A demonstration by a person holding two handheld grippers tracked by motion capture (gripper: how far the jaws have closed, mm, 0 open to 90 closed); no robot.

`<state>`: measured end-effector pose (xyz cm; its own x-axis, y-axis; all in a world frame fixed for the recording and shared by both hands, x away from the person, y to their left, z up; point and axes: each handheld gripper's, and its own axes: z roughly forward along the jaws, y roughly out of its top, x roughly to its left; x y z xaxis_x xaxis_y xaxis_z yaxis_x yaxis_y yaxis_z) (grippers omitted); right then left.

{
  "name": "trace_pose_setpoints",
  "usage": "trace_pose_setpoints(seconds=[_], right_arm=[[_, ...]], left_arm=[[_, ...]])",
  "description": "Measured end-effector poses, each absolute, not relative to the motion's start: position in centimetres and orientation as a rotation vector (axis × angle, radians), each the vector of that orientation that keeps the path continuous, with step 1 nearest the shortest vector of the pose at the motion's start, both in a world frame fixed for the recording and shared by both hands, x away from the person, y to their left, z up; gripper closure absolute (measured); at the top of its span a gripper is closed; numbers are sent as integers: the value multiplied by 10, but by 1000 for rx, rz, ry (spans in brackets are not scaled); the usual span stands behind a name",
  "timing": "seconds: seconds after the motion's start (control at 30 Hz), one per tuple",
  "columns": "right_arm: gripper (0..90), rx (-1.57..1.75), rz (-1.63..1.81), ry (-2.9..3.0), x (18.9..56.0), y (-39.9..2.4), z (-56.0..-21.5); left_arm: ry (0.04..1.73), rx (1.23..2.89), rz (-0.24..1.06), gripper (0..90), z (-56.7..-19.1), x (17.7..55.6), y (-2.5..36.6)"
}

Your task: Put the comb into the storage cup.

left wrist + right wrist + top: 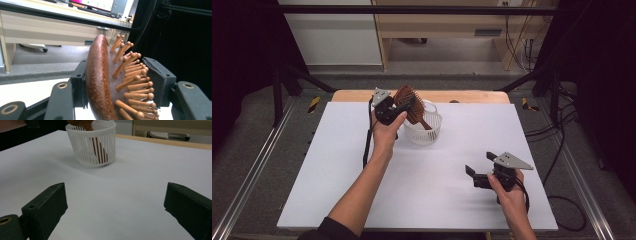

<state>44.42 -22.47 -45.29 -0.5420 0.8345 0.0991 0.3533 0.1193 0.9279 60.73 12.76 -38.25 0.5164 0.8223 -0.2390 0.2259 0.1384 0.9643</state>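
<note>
On the white table (362, 190), the left gripper (404, 107) is holding a wooden hairbrush (100, 82) by its head, handle sitting down in the white slotted basket (92, 145), while the right gripper (479, 170) is hanging wide open nearby.

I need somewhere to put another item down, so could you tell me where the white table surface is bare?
Bare stretches: the whole near-left of the white table, the middle between the white slotted plastic basket and the right gripper, and the far-right corner. It is crowded only at the basket, where the left gripper holds the brown wooden hairbrush.
</note>
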Motion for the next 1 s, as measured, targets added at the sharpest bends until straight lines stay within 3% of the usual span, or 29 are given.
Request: trace_pose_setpoints(seconds=[1.0], right_arm=[[50,1159,1427,1956,446,-223,-455]], left_arm=[[1041,1401,526,395,-392,612,153]])
